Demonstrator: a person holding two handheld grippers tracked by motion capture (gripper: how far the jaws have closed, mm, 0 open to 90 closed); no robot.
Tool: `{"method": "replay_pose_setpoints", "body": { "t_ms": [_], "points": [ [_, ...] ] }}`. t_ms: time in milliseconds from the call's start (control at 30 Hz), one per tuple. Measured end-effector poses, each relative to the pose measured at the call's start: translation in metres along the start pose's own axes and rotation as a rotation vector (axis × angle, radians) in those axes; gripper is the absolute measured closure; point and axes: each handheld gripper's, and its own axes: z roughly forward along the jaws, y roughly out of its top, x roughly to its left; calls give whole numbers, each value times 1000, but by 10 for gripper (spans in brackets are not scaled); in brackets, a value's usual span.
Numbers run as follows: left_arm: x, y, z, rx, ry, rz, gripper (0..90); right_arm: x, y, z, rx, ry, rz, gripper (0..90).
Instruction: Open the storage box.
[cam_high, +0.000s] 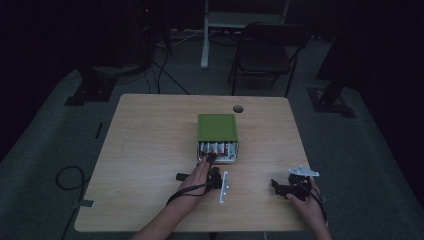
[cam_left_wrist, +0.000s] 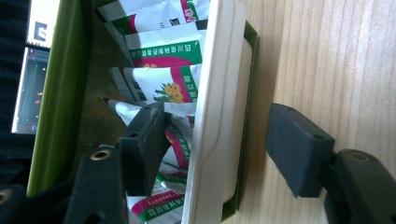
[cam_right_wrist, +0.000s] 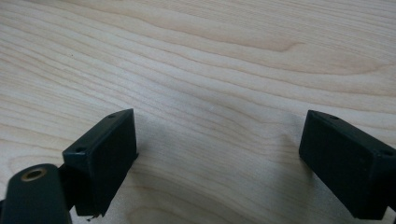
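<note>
A green box (cam_high: 216, 127) lies at the middle of the table, its near end showing several white, green and red sachets (cam_high: 215, 148). My left gripper (cam_high: 212, 160) reaches into that end, held in a hand. In the left gripper view one jaw sits among the sachets (cam_left_wrist: 163, 84) and the other over the wood outside. Between them stand the white tray wall (cam_left_wrist: 219, 70) and the green box side (cam_left_wrist: 250, 56). Neither pad touches that wall, so my left gripper (cam_left_wrist: 217, 116) is open. My right gripper (cam_high: 280, 189) rests at the front right, and is open (cam_right_wrist: 219, 158) over bare wood.
The wooden table (cam_high: 150, 150) has a round hole (cam_high: 238, 108) near its far edge. A dark folding chair (cam_high: 267, 50) stands behind the table. A black cable (cam_high: 67, 177) loops on the floor at the left.
</note>
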Motion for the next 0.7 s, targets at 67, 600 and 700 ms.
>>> {"method": "replay_pose_setpoints", "body": {
  "t_ms": [67, 600, 700],
  "points": [
    [-1, 1, 1, 4, 6, 3, 427, 0, 0, 0, 0, 0, 0, 107],
    [-3, 2, 5, 28, 60, 53, 675, 0, 0, 0, 0, 0, 0, 107],
    [-3, 4, 4, 34, 44, 60, 710, 0, 0, 0, 0, 0, 0, 107]
  ]
}}
